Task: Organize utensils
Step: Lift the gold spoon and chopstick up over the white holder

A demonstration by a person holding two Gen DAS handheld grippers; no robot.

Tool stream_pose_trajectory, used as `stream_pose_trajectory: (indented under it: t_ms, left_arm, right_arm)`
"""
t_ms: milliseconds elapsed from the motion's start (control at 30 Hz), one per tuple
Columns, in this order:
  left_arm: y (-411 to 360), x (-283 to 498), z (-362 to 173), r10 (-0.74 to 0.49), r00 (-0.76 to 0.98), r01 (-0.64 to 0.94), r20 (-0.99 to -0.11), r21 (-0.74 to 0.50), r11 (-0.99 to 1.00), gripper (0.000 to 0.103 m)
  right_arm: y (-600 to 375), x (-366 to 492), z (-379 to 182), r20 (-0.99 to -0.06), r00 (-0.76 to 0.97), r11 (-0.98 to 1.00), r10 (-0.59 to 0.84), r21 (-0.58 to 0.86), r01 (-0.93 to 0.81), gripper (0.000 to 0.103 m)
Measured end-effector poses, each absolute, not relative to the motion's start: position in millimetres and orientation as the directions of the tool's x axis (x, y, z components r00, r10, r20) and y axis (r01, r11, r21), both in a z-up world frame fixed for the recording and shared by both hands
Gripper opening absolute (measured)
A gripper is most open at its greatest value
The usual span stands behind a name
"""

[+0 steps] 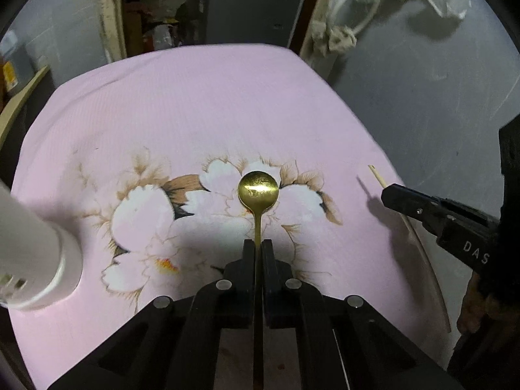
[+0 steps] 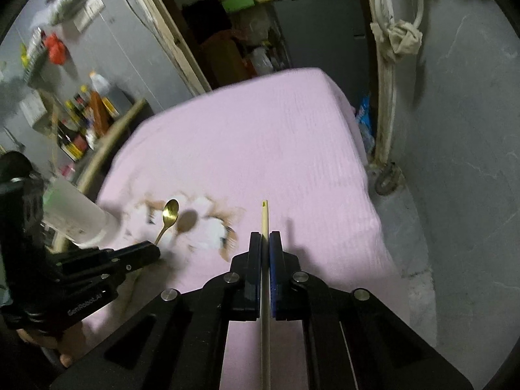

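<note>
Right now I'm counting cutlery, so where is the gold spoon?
The gold spoon is clamped by its handle in the left tool, bowl forward over the pink floral cloth, between the white holder on its left and the chopstick on its right.

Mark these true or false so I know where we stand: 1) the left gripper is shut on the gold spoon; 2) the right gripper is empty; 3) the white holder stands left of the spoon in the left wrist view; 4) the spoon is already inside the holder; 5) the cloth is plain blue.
1) True. The left gripper is shut on the handle of the gold spoon.
2) False. The right gripper is shut on a pale chopstick.
3) True. The white holder is at the left edge of that view.
4) False. The spoon is outside the holder, held above the cloth.
5) False. The cloth is pink with a flower print.
</note>
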State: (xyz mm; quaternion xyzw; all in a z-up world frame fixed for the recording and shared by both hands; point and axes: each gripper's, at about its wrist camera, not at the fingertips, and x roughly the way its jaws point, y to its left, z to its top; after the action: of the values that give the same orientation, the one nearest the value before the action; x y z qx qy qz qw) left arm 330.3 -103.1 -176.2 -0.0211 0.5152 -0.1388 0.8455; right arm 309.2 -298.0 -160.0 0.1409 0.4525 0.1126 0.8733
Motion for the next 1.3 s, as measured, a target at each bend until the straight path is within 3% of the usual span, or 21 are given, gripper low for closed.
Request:
stream_pose_trajectory:
  t_ms: [333, 633, 967, 1300]
  left_arm:
    - [-52.6, 284.9, -103.0, -0.322, 0.684, 0.131, -0.654, -0.325, 0.937, 0.004]
    - [-0.5, 265.9, -48.7, -0.229, 0.836, 0.064, -0.498, -0.327, 0.943, 0.004]
    - [67.8, 249.0, -6.2, -0.123, 0.904, -0.014, -0.410, -0.315, 0.949, 0.004]
    - [155.4, 244.8, -3.1, 0.022, 0.948, -0.158, -0.318, -0.409, 0.899, 0.004]
  right_arm:
    - [-292.4, 290.3, -104.1, -0.541, 0.731, 0.882, 0.416, 0.437, -0.178, 0.004]
    - [-228.9, 295.4, -46.5, -0.393, 0.769, 0.851, 0.504, 0.377, -0.365, 0.004]
    - [-154.5, 318.0, 0.3, -0.174, 0.762, 0.725, 0.624, 0.491, -0.482, 0.004]
    - [-81.9, 331.7, -10.1, -0.019, 0.857, 0.706, 0.514, 0.577, -0.411, 0.004]
